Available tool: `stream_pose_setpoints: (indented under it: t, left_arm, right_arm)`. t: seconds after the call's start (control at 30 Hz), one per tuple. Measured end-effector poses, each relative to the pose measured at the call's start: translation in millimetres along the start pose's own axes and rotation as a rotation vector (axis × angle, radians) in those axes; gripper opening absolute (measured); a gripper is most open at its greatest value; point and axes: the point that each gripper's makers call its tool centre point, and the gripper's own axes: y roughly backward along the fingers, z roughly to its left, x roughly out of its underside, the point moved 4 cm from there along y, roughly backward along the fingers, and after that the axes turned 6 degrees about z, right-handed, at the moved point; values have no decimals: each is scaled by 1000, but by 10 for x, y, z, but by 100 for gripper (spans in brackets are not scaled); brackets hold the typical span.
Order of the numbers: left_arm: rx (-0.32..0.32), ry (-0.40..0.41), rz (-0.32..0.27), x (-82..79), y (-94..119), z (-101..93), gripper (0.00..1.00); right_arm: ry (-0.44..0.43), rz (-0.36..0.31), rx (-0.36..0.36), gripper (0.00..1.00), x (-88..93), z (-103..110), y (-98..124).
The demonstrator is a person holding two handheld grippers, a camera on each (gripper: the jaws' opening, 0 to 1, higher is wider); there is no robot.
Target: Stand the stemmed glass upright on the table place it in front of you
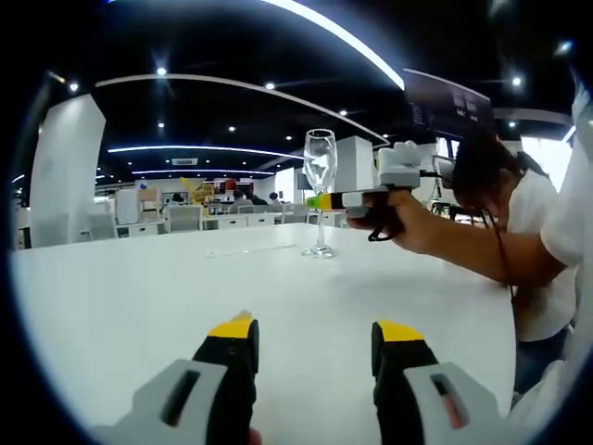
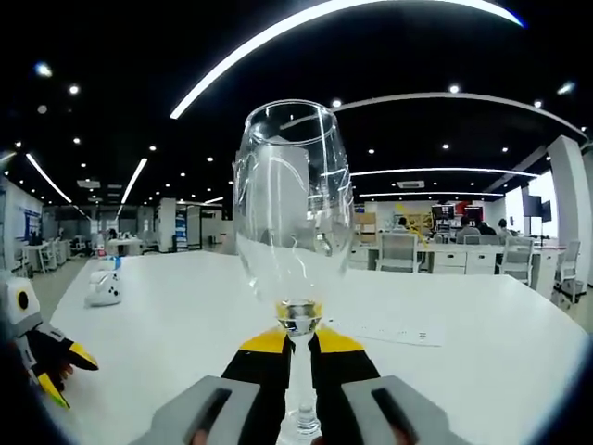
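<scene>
Stemmed glass [image 2: 291,222]: upright on counter [image 1: 139,297], stem held between right gripper [image 2: 298,345] tips; left gripper [image 1: 315,338] wide, well apart.

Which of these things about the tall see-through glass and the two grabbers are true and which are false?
1. The clear stemmed wine glass stands upright on the white table. True.
2. The glass holds red juice. False: it looks empty.
3. The right gripper has its yellow-tipped black jaws on either side of the glass stem. True.
4. The left gripper is holding the glass. False: its jaws are apart with only table between them.
5. The glass lies on a blue cloth. False: its foot sits on the bare table.
</scene>
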Motion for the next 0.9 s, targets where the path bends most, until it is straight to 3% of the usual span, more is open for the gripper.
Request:
stream_pose_setpoints:
  t: [0.9]
  left_arm:
    - [-3,-8,13,28,-19,18,49]
  right_arm:
    - [-3,-12,74,13,-77,-435,-737]
